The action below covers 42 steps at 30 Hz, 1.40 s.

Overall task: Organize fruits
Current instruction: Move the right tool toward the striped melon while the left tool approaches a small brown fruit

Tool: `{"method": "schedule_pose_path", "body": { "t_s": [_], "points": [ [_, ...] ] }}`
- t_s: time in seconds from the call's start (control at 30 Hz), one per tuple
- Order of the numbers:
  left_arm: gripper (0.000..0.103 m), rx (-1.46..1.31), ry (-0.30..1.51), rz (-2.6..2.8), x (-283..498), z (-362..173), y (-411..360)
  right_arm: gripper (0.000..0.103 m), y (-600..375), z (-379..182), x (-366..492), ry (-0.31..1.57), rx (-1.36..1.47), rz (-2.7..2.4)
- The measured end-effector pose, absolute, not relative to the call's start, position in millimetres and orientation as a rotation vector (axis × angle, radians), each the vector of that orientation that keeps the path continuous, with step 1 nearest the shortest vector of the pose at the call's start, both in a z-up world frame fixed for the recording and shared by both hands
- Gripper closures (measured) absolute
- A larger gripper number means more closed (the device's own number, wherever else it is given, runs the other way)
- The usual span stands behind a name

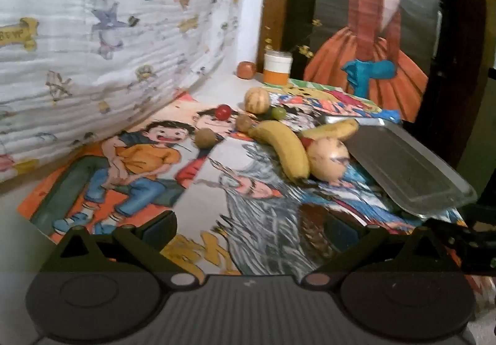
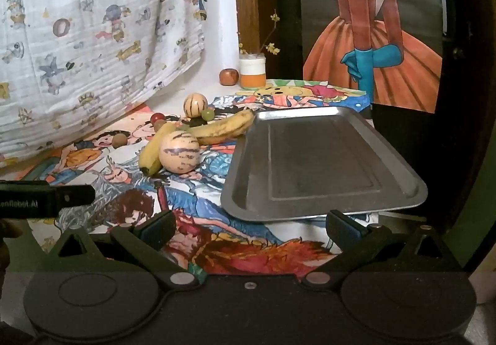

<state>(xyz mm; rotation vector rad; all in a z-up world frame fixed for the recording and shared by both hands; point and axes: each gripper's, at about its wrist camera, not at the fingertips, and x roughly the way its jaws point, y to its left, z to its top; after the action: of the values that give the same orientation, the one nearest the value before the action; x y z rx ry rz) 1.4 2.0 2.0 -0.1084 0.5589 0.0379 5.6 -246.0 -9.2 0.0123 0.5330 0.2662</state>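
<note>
Fruit lies on cartoon-printed sheets: two bananas, a large striped pale melon, a smaller striped melon, a red cherry-like fruit, a green grape and two small brown fruits. A bare metal tray sits to their right. My left gripper is open and empty, well short of the fruit. My right gripper is open and empty at the tray's near edge. The left gripper's side shows in the right wrist view.
An orange-and-white jar and a brown apple-like fruit stand at the back by the wall. A cartoon-print cloth hangs on the left. A painting of a woman in an orange dress leans behind the tray.
</note>
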Motion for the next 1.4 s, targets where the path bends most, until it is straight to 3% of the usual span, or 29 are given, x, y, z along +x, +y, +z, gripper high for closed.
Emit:
{"method": "schedule_pose_path", "body": {
  "t_s": [0.33,0.63,1.03,1.27,1.4],
  "points": [
    [0.000,-0.075,0.558,0.061,31,14,28,0.000,-244,-2,31,0.536,-0.041,0.348],
    [0.000,-0.048,0.629,0.012,78,15,50,0.000,-215,19,56,0.410,-0.159,0.513],
    [0.000,0.011,0.672,0.005,135,4,55,0.000,-158,12,101,0.561,-0.370,0.660],
    [0.001,-0.039,0.682,-0.005,153,-6,65,0.001,-152,-1,118,0.639,-0.309,0.687],
    [0.007,-0.051,0.699,-0.011,160,-12,67,0.004,-153,-4,130,0.678,-0.244,0.682]
  ]
}}
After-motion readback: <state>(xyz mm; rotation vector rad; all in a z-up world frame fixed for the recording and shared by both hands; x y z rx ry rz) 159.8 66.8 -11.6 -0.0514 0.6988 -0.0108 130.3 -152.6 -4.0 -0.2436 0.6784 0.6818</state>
